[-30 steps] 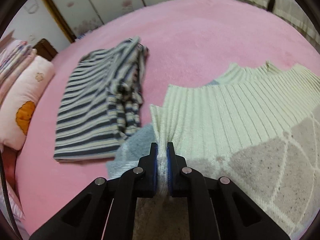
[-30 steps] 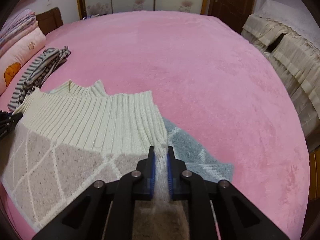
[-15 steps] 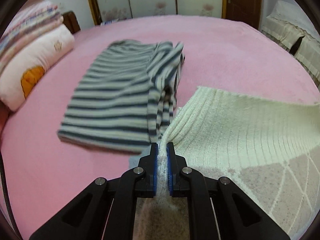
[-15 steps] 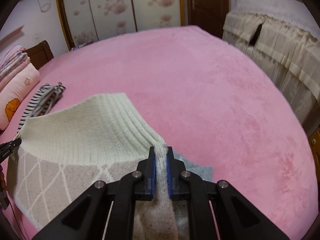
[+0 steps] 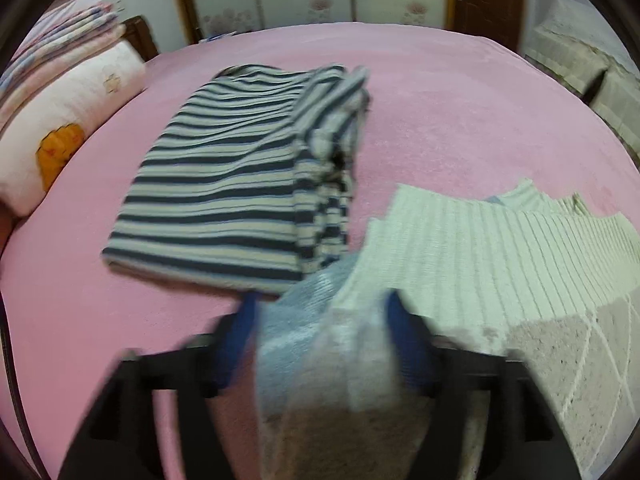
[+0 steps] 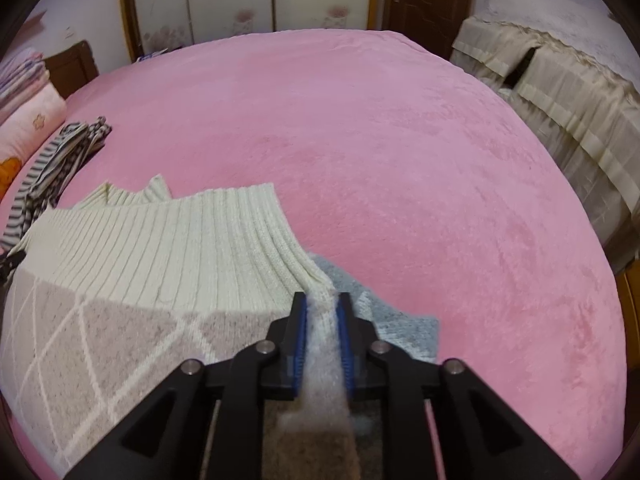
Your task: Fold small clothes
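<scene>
A cream ribbed sweater [image 5: 480, 248] with a beige diamond-patterned body lies folded on the pink bed [image 5: 440, 100]; a grey-blue layer shows under it. My left gripper [image 5: 320, 320] is blurred, its jaws opening wide, and the sweater's left corner lies loose between them. In the right wrist view the sweater [image 6: 160, 248] spreads to the left. My right gripper [image 6: 323, 304] is just opening, and its blue pads [image 6: 302, 340] still touch the pinched right corner.
A folded navy-and-cream striped garment [image 5: 224, 184] lies just beyond the left gripper, and shows at the left edge [image 6: 52, 160] in the right view. Pillows and stacked bedding [image 5: 60, 120] sit far left. Beige covered furniture [image 6: 560, 92] stands to the right of the bed [image 6: 360, 140].
The left jaws went from shut on the sweater corner to wide apart, letting it go after swinging left toward the striped garment. The right jaws parted slightly. The sweater's top edge now lies flat.
</scene>
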Motion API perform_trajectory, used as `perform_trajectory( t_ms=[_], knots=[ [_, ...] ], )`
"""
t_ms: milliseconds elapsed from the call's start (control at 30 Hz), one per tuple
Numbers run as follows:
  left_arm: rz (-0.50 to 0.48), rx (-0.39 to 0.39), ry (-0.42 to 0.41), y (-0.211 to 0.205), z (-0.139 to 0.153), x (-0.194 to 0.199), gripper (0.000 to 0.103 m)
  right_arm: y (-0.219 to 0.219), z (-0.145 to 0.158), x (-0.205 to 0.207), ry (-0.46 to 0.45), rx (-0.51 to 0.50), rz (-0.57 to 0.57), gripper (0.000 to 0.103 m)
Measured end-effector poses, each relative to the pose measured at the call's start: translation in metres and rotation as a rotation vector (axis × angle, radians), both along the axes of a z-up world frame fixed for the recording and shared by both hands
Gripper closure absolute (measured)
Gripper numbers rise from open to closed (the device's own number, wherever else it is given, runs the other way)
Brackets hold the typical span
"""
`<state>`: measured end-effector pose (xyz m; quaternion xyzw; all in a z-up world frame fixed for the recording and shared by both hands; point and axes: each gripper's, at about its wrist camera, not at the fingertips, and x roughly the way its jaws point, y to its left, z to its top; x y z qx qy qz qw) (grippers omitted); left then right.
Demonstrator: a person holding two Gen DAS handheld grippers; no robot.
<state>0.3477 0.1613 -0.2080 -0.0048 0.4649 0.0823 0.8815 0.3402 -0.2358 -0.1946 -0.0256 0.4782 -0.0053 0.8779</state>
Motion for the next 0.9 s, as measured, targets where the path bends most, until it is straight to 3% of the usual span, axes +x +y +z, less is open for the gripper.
perform_trajectory(
  t_ms=[167,333,433,667,900],
  knots=[
    [0.015,-0.084,-0.011,0.012,0.026,-0.016,0.025,0.001,0.033,-0.015,-0.037,0.042,0.018,0.080],
    [-0.017,-0.060,-0.046,0.007,0.072,-0.039,0.024,0.006,0.076,-0.034,-0.071,0.066,0.034,0.080],
    [-0.048,-0.043,-0.074,-0.002,0.107,-0.059,0.018,0.007,0.102,-0.047,-0.089,0.095,0.024,0.080],
    [-0.103,0.016,-0.176,-0.024,0.179,-0.104,0.002,0.019,0.166,-0.085,-0.177,0.144,0.028,0.063],
    [-0.101,-0.091,-0.212,-0.025,0.217,-0.145,0.002,0.039,0.206,-0.123,-0.225,0.194,0.089,0.053]
  ],
)
